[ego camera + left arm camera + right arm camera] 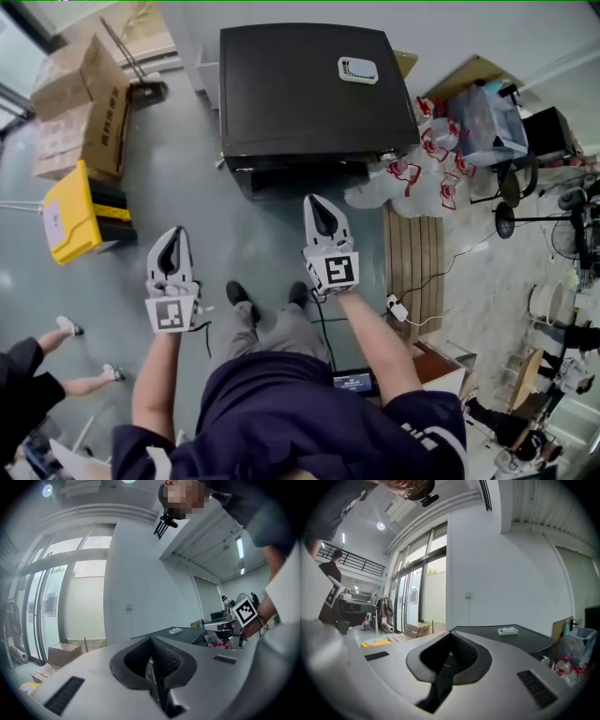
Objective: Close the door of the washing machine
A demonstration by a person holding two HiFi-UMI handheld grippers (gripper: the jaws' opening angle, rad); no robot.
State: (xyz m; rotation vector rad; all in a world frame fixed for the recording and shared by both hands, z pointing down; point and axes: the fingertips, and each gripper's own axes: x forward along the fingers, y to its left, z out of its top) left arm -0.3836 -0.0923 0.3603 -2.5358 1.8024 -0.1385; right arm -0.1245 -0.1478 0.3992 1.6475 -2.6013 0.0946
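The washing machine (314,89) is a black box seen from above at the top middle, with a small white object (357,69) lying on its lid. Its front face (300,175) is steeply foreshortened, and I cannot make out the door. My left gripper (172,246) is shut and empty, held level, left of the machine and short of it. My right gripper (319,208) is also shut and empty, just in front of the machine's front. The left gripper view shows shut jaws, the lid (183,633) and the right gripper's marker cube (244,613). The right gripper view shows the lid (520,639).
Cardboard boxes (84,103) and a yellow box (70,214) stand on the floor at the left. Plastic bags with red print (422,159) and a wooden slatted board (412,262) lie right of the machine. Another person (28,370) is at the lower left.
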